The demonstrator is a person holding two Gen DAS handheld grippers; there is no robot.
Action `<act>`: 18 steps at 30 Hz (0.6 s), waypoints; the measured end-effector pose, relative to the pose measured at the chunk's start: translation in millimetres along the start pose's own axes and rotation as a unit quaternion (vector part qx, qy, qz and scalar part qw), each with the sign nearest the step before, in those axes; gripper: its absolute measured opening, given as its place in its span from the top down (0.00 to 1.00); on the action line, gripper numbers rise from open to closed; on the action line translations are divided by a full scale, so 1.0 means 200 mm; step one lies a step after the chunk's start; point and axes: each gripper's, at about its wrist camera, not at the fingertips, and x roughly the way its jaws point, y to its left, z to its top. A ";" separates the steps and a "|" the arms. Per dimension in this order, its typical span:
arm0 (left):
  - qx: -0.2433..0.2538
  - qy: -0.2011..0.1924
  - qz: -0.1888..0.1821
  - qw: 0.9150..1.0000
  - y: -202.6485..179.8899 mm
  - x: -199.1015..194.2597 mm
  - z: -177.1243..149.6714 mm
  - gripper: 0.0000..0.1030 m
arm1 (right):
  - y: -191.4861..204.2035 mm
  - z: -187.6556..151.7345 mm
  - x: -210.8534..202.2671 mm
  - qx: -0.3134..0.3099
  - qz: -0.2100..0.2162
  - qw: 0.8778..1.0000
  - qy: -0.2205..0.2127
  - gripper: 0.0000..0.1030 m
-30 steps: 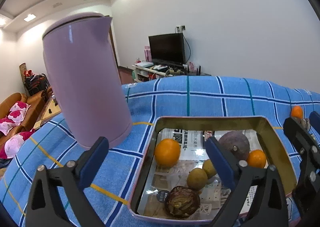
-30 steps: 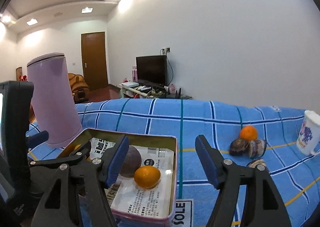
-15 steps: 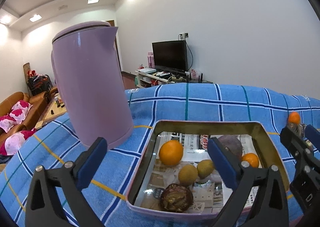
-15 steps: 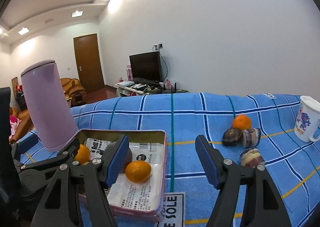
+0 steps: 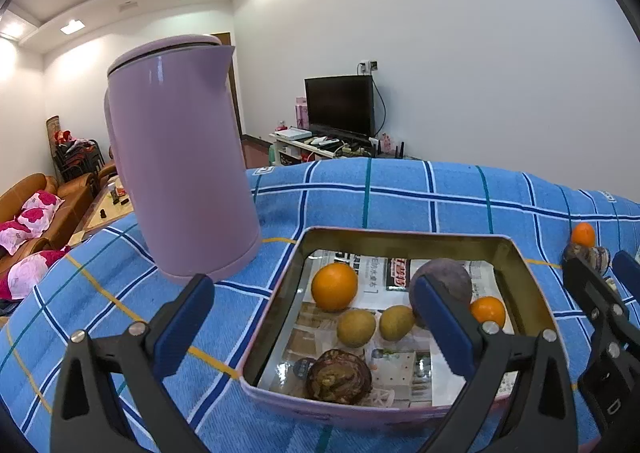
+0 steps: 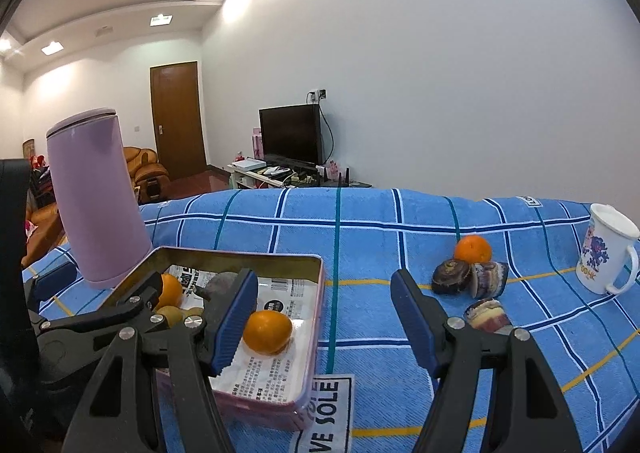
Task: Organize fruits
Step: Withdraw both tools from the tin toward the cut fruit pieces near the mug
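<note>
Both the left gripper (image 5: 312,319) and right gripper (image 6: 324,315) gape wide, empty; 6 fruits fill the tin (image 5: 400,239), while a loose orange (image 6: 472,249) waits right of frame.

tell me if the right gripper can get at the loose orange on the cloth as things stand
Probably yes. The right gripper is open and empty, and only bare blue cloth lies between it and the orange. The dark fruit pieces crowd the orange's near side.

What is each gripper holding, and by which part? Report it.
Nothing is held. The left gripper and the right gripper are both open, with no fruit between their pads; the fruit lies in the tin or on the cloth.
</note>
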 end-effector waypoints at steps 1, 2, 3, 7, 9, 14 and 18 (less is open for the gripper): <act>0.000 0.000 -0.001 1.000 0.00 -0.01 0.00 0.01 | -0.01 0.00 -0.01 0.001 0.000 1.000 0.001 0.32; -0.002 0.001 -0.002 1.000 0.00 -0.01 -0.01 0.01 | -0.02 -0.01 -0.01 0.002 0.000 1.000 0.002 0.32; -0.002 0.001 -0.003 1.000 -0.01 -0.02 -0.01 0.01 | -0.04 -0.01 -0.01 0.001 0.000 1.000 0.004 0.31; 0.001 -0.004 0.000 1.000 -0.03 -0.05 -0.03 0.01 | -0.08 -0.02 -0.04 -0.004 -0.003 1.000 0.004 0.32; 0.006 -0.003 -0.001 1.000 -0.05 -0.06 -0.03 0.01 | -0.11 -0.02 -0.05 -0.009 -0.006 1.000 0.003 0.32; 0.013 0.001 -0.004 1.000 -0.09 -0.09 -0.04 0.01 | -0.17 -0.02 -0.08 -0.016 -0.015 1.000 -0.001 0.32; 0.021 0.004 -0.009 1.000 -0.13 -0.10 -0.05 0.01 | -0.22 -0.03 -0.10 -0.018 -0.021 1.000 0.000 0.32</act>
